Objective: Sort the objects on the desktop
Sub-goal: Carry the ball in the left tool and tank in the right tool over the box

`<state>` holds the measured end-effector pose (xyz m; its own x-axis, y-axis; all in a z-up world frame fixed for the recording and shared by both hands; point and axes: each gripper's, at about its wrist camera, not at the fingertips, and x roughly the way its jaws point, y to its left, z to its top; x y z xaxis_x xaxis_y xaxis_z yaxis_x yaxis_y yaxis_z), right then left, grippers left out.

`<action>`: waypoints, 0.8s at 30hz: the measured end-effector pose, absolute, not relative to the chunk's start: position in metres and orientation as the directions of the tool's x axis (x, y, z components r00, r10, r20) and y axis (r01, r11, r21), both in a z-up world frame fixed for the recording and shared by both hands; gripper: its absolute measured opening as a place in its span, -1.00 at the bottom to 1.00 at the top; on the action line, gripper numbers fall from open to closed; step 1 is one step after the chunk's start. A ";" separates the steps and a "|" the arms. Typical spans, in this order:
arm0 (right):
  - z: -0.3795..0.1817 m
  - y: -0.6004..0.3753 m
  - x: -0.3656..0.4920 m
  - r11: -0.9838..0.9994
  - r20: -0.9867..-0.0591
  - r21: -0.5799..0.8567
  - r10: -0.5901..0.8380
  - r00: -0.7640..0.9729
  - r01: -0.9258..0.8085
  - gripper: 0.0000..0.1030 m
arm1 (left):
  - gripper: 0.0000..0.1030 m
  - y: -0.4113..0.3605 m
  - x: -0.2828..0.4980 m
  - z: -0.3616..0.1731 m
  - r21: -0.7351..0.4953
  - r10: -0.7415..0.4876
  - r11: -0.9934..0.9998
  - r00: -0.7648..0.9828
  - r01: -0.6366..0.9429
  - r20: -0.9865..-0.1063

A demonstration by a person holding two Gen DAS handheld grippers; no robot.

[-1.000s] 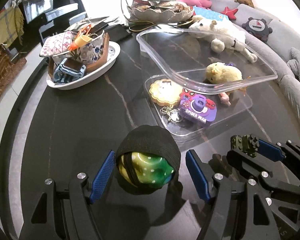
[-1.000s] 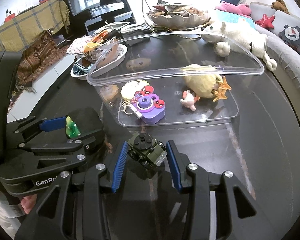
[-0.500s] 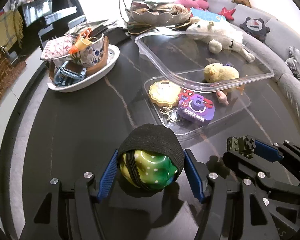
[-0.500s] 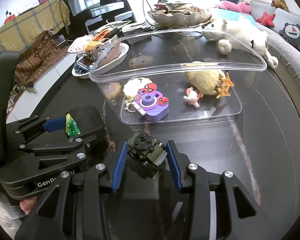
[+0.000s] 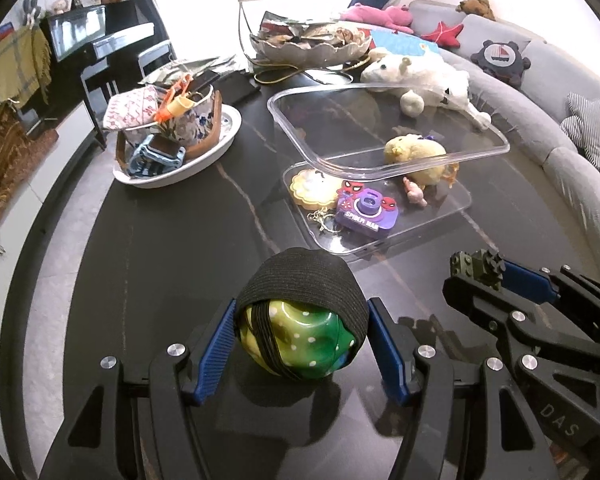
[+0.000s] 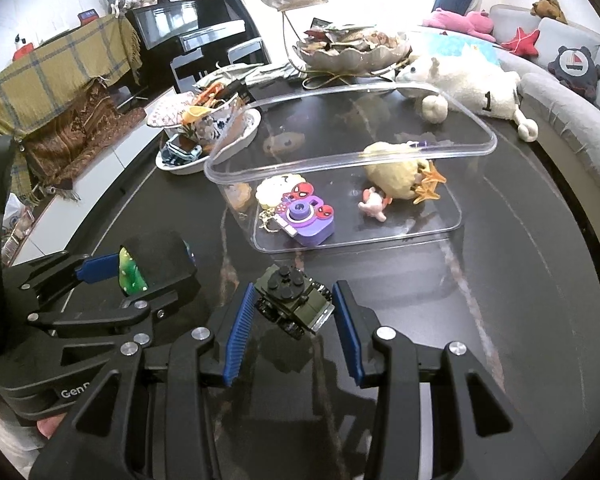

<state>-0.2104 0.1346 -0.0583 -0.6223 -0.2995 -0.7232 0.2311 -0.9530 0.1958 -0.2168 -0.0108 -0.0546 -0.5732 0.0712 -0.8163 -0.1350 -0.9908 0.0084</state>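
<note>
The left gripper point(image 5: 302, 342) clamps a green dotted toy wrapped in a black band point(image 5: 300, 320); its jaws have just been closing onto it, and the blue pads now press both sides. The right gripper point(image 6: 294, 318) grips a small olive brick-built vehicle point(image 6: 294, 300) between its pads. Both toys appear lifted just clear of the dark marble worktop point(image 5: 160, 248), near the clear plastic bin point(image 6: 440, 152) that stands ahead of them.

The step in hand seems to be carrying both toys to the bin. To do it well, each gripper should rise above the near rim before moving forward, since the transparent wall is easy to misjudge. The two grippers sit close beside each other, so going in one after the other would avoid a knock. The round toy may slip within its loose band, so the squeeze should stay firm until it is low inside. Free floor lies between the purple camera toy point(image 6: 308, 220) and the yellow chick plush point(image 6: 396, 176).

The purple camera reads "SPIDER MAN". The left gripper's body shows "GenR", cut off; the right one shows "DAS". A white plush animal point(image 6: 472, 88) behind the bin bears a "1".
</note>
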 end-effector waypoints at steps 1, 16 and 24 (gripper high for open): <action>-0.056 0.134 -0.208 -0.953 -0.720 0.194 -0.300 -0.626 0.233 -0.27 | 0.17 -0.011 -0.215 -0.052 0.007 0.071 -0.991 -0.577 -0.132 -0.813; -0.005 0.147 -0.166 -0.957 -0.653 0.166 -0.288 -0.700 0.238 -0.27 | 0.17 0.000 -0.173 -0.004 -0.008 0.057 -0.997 -0.648 -0.078 -0.760; 0.020 0.162 -0.150 -0.960 -0.608 0.166 -0.279 -0.743 0.224 -0.27 | 0.17 0.014 -0.162 0.024 0.005 0.064 -0.995 -0.689 -0.098 -0.722</action>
<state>-0.1504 0.1617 0.0200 -0.7432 -0.2790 -0.6082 0.2244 -0.9602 0.1663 -0.1624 0.0138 0.0238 -0.6893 0.0643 -0.7216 -0.0979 -0.9952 0.0048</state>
